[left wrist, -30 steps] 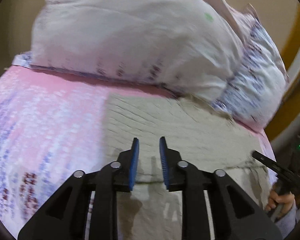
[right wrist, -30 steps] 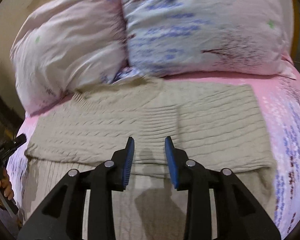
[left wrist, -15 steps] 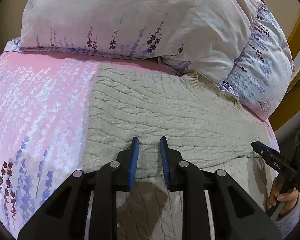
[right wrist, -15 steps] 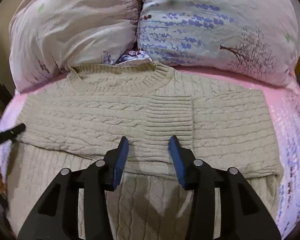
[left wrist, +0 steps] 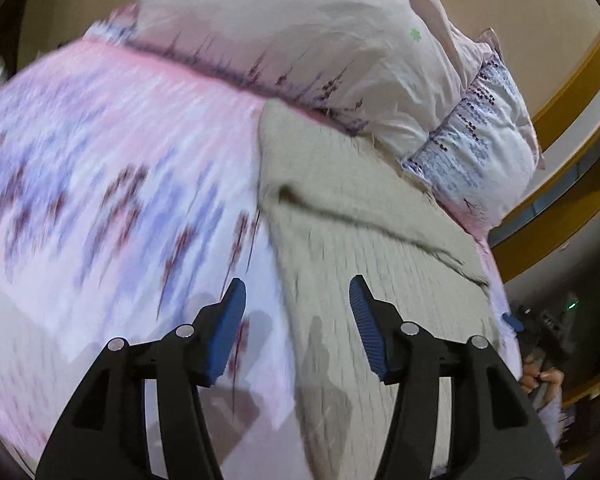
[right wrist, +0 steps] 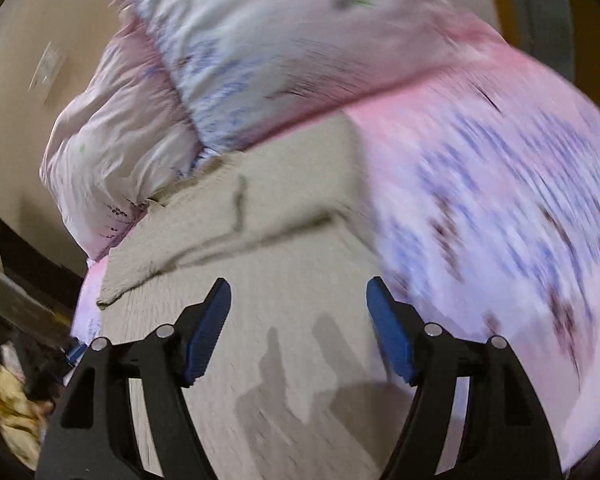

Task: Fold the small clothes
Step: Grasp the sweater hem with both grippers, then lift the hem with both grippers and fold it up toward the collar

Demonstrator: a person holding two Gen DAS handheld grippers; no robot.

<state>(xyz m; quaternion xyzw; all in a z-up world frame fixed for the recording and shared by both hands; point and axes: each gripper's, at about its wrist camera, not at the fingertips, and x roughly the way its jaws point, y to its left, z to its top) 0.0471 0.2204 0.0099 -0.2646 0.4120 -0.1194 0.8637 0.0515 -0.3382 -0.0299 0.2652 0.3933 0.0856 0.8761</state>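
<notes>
1. Beige knit sweater [left wrist: 364, 240] lies flat on pink floral bedsheet [left wrist: 100, 184], its top edge vs. 2 floral pillows [left wrist: 300, 32].
2. Sleeve folded across the chest; fold line shows in right wrist view, sweater [right wrist: 284, 280].
3. Left gripper [left wrist: 297, 312]: jaws spread wide, empty, above sweater's side edge where it meets the sheet.
4. Right gripper [right wrist: 298, 312]: jaws spread wide, empty, over sweater's lower body nr its other side edge.
5. Both views motion-blurred.

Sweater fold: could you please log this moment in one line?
left hand-held gripper: open | right hand-held gripper: open | sweater: sleeves folded, unheld
</notes>
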